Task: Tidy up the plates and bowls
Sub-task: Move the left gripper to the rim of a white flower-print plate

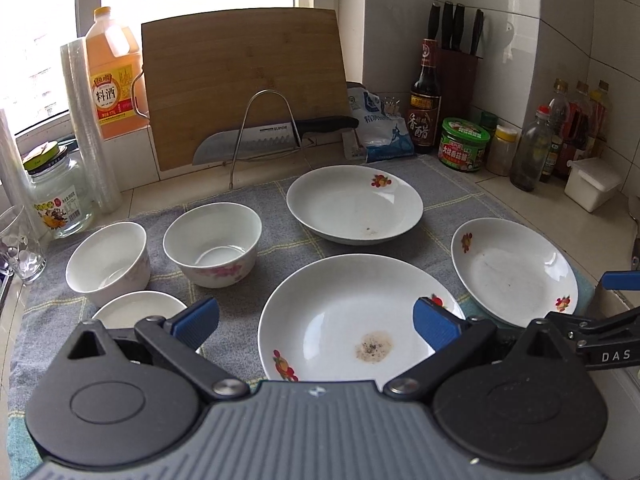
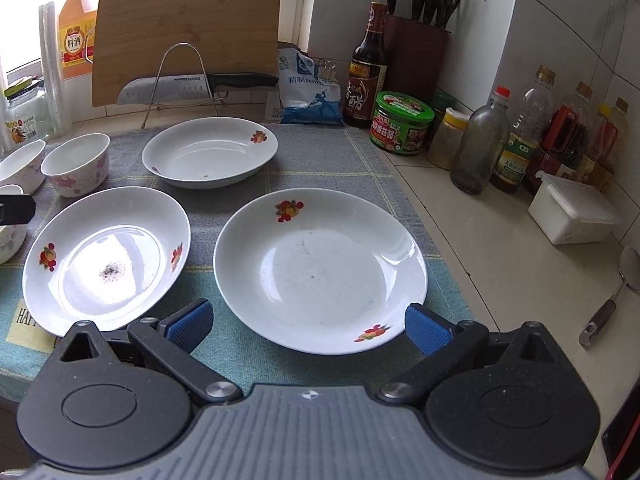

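Three white plates with fruit prints lie on a grey-blue cloth [image 1: 280, 248]. The near plate [image 1: 352, 320] [image 2: 108, 256] has a dark stain. A second plate [image 1: 514, 270] [image 2: 320, 268] lies to its right. The far plate [image 1: 354, 202] [image 2: 210, 150] lies behind them. Two white bowls [image 1: 212, 244] [image 1: 108, 262] stand at left, seen also as bowls [image 2: 76, 164] [image 2: 20, 164]. A small bowl [image 1: 136, 312] sits in front of them. My left gripper [image 1: 316, 322] hovers open over the near plate. My right gripper [image 2: 308, 324] hovers open at the near rim of the right plate.
A cutting board [image 1: 244, 80] and a knife [image 1: 264, 136] on a wire rack stand at the back. Bottles and jars [image 2: 500, 140], a knife block [image 2: 416, 52] and a white box [image 2: 572, 216] line the right wall. A glass jar [image 1: 56, 196] and oil jug [image 1: 112, 76] stand left. A ladle [image 2: 616, 292] lies right.
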